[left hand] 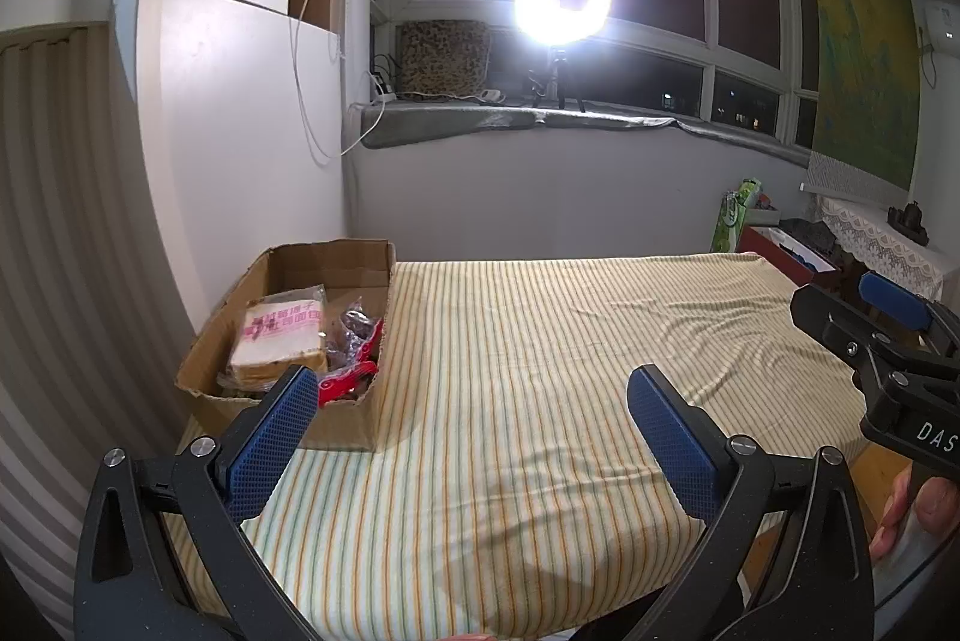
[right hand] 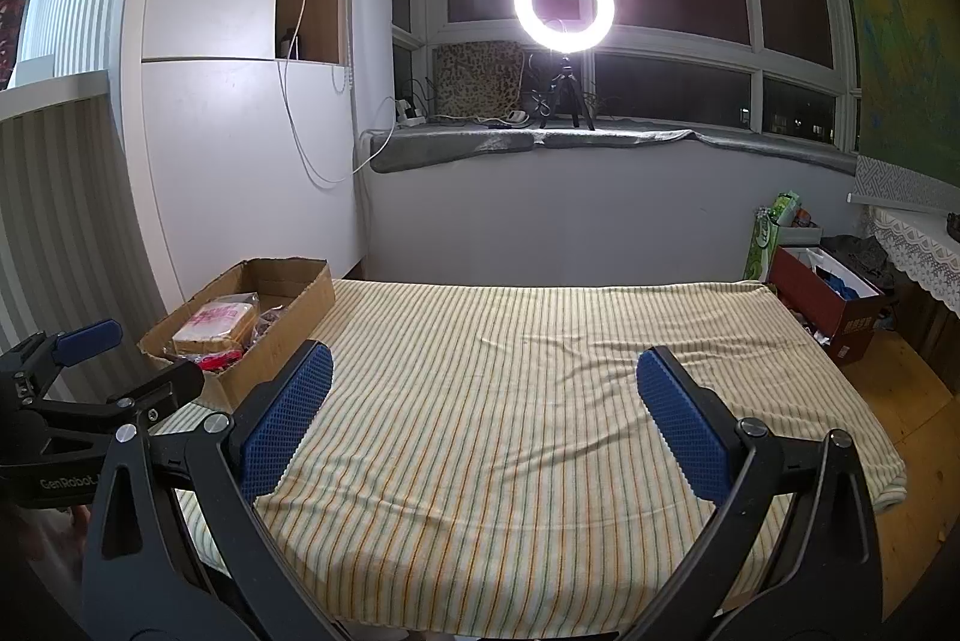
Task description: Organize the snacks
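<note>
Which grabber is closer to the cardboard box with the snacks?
Left. The left gripper is open right beside the cardboard box, one finger at its front corner. The right gripper, also open, hangs farther right over the striped cloth.

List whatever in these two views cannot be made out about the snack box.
- Cardboard box: its bottom layer, left wrist view, is buried under the bread pack and the left claw's finger.
- Red packet: right wrist view, too small to identify, half behind the box wall.
</note>
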Available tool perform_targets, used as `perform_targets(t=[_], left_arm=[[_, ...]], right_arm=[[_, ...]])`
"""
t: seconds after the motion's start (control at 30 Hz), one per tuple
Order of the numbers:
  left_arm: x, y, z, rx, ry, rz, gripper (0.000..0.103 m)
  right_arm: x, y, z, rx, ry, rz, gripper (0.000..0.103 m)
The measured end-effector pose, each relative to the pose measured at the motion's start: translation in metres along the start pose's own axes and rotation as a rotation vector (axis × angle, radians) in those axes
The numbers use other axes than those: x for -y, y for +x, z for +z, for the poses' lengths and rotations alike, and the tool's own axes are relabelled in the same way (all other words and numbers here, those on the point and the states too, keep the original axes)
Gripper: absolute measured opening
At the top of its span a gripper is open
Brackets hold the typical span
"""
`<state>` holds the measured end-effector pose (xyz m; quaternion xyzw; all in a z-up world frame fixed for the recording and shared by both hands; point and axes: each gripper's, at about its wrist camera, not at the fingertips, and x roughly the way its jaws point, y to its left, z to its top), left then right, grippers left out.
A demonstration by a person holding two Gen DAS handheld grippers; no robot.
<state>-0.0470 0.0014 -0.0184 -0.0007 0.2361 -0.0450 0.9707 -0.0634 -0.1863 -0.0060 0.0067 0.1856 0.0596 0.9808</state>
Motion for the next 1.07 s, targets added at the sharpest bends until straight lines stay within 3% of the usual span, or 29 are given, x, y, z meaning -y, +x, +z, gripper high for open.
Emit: perform_targets(t=[1.07], left_arm=[[-0.0064,-0.0018,0.0001,0.004,-0.006,0.007,0.102]], right_arm=[[-0.0027,0.0,-0.0008,-0.006,0.001,-0.005,0.103]])
